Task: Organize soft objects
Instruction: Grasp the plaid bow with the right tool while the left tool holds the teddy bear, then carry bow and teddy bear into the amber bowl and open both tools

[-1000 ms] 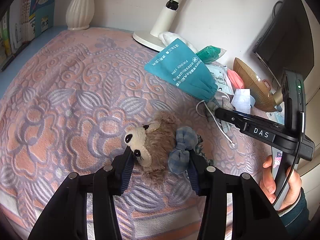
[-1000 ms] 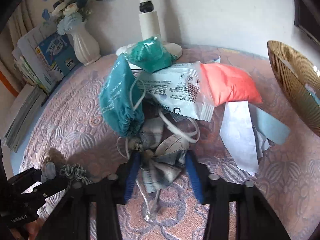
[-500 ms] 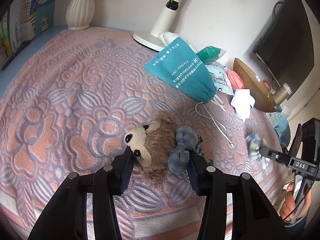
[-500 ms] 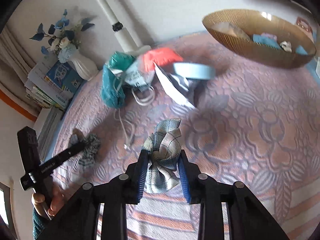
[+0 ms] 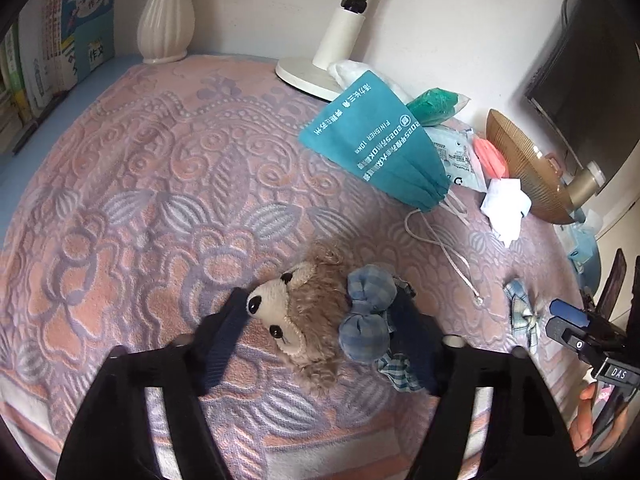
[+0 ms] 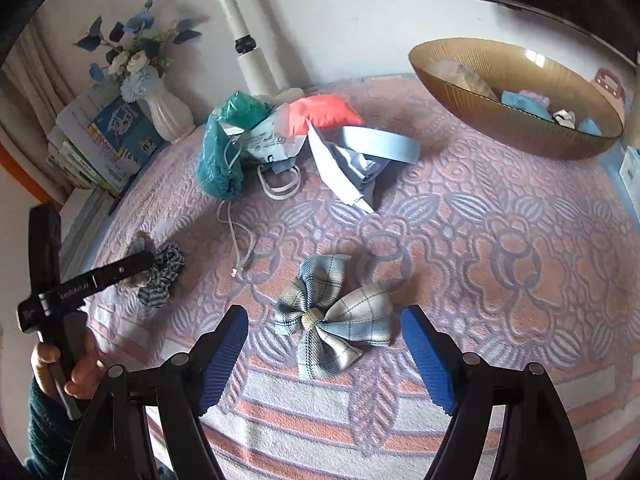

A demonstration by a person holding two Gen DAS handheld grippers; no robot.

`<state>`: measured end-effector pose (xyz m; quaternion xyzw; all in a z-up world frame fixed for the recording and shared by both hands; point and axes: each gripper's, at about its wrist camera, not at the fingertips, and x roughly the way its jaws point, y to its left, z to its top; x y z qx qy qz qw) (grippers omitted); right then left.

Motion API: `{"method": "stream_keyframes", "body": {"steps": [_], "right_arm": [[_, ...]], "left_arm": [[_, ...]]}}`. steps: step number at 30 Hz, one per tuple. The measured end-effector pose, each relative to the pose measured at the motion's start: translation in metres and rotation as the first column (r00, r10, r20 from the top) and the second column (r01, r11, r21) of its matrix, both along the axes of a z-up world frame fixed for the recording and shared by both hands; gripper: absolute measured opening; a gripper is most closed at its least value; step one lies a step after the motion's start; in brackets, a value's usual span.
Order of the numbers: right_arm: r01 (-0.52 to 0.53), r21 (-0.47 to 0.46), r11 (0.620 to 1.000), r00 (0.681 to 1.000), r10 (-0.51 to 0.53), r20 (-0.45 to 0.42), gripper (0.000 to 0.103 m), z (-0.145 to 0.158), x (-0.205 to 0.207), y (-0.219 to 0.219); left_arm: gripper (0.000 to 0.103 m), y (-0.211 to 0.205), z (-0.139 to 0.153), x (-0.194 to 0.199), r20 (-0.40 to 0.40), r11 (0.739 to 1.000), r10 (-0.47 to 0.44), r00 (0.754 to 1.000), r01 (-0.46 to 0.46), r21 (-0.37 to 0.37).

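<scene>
My left gripper (image 5: pixel 320 336) has its fingers on either side of a small brown plush bear (image 5: pixel 298 322) with a blue checked bow (image 5: pixel 366 320), lying on the patterned cloth. Whether it presses the bear or only frames it is unclear. My right gripper (image 6: pixel 326 354) is open, and a plaid fabric bow (image 6: pixel 334 322) lies flat on the cloth between its blue pads. That bow also shows at the right of the left wrist view (image 5: pixel 522 314). The left gripper and the bear's scrunchie (image 6: pixel 162 274) show at the left of the right wrist view.
At the back lies a heap: a teal drawstring bag (image 5: pixel 378 150), a mask packet (image 6: pixel 266 144), an orange pouch (image 6: pixel 322 114), blue bands (image 6: pixel 380 146). A gold bowl (image 6: pixel 516 100) holds soft items. A lamp base (image 5: pixel 306 74), a vase (image 5: pixel 164 20) and books (image 5: pixel 60 40) stand behind.
My right gripper carried the plaid bow from the heap toward the front, set it on the cloth and opened. The left gripper and the bear have not moved.
</scene>
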<state>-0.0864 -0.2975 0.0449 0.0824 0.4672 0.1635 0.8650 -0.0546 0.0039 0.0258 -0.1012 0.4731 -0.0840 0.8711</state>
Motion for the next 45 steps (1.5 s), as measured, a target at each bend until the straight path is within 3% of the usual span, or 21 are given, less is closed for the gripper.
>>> {"method": "stream_keyframes", "body": {"steps": [2,6,8,9,10,16,22,26,29,35,36,38,39,40,42,45], "right_arm": [[-0.017,-0.058,0.998,1.0,0.018,0.015,0.078,-0.005,0.001,0.013],[-0.001,-0.214,0.977,0.999,0.011,0.042,0.074,-0.019,0.003,0.038],[0.008,-0.284,0.959,0.999,0.007,0.052,0.056,-0.025,0.004,0.045],[0.001,-0.291,0.957,0.998,0.015,0.054,0.039,-0.027,0.004,0.046],[-0.015,-0.271,0.962,0.998,0.03,0.049,0.029,-0.028,0.003,0.048],[0.01,-0.237,0.971,0.991,0.023,0.134,0.029,0.009,-0.003,0.02],[0.142,-0.209,0.967,0.957,-0.08,0.28,0.029,0.086,0.004,-0.042],[0.243,-0.214,0.946,0.923,-0.159,0.349,0.029,0.128,0.024,-0.08],[0.311,-0.189,0.932,0.898,-0.223,0.379,0.029,0.148,0.044,-0.104],[0.407,-0.13,0.904,0.88,-0.35,0.32,0.029,0.151,0.111,-0.149],[0.41,-0.12,0.904,0.883,-0.36,0.301,0.029,0.147,0.125,-0.156],[0.408,-0.117,0.906,0.892,-0.367,0.264,0.04,0.138,0.143,-0.162],[0.4,-0.119,0.909,0.899,-0.364,0.242,0.058,0.134,0.151,-0.164],[0.393,-0.128,0.911,0.907,-0.36,0.22,0.062,0.128,0.157,-0.165],[0.398,-0.152,0.905,0.911,-0.37,0.185,0.062,0.119,0.165,-0.168],[0.417,-0.159,0.895,0.901,-0.383,0.203,0.062,0.118,0.155,-0.172]], "left_arm": [[0.045,-0.005,0.001,0.0,0.006,0.999,-0.002,1.0,0.002,0.045],[0.042,-0.012,0.013,-0.007,0.039,0.999,-0.033,0.999,0.032,0.019],[0.042,-0.018,0.025,-0.01,0.065,0.999,-0.052,0.997,0.052,0.013],[0.042,-0.022,0.032,-0.01,0.079,0.998,-0.063,0.995,0.062,0.01],[0.042,-0.026,0.039,-0.01,0.091,0.997,-0.074,0.993,0.074,0.005],[0.042,-0.06,0.094,0.004,0.196,0.987,-0.152,0.969,0.16,-0.026],[0.042,-0.124,0.148,0.041,0.28,0.961,-0.255,0.926,0.275,-0.036],[0.042,-0.175,0.165,0.079,0.303,0.939,-0.307,0.902,0.339,-0.061],[0.042,-0.208,0.164,0.112,0.292,0.927,-0.322,0.9,0.363,-0.097],[0.042,-0.274,0.141,0.161,0.247,0.913,-0.378,0.892,0.404,-0.062],[0.048,-0.282,0.136,0.167,0.24,0.906,-0.392,0.888,0.418,-0.068],[0.054,-0.298,0.124,0.175,0.224,0.893,-0.422,0.879,0.446,-0.068],[0.065,-0.304,0.12,0.179,0.209,0.891,-0.43,0.878,0.45,-0.056],[0.071,-0.304,0.117,0.179,0.196,0.892,-0.433,0.88,0.45,-0.049],[0.074,-0.299,0.116,0.174,0.203,0.891,-0.431,0.879,0.45,-0.06],[0.077,-0.281,0.125,0.166,0.202,0.892,-0.418,0.886,0.442,-0.09]]}}
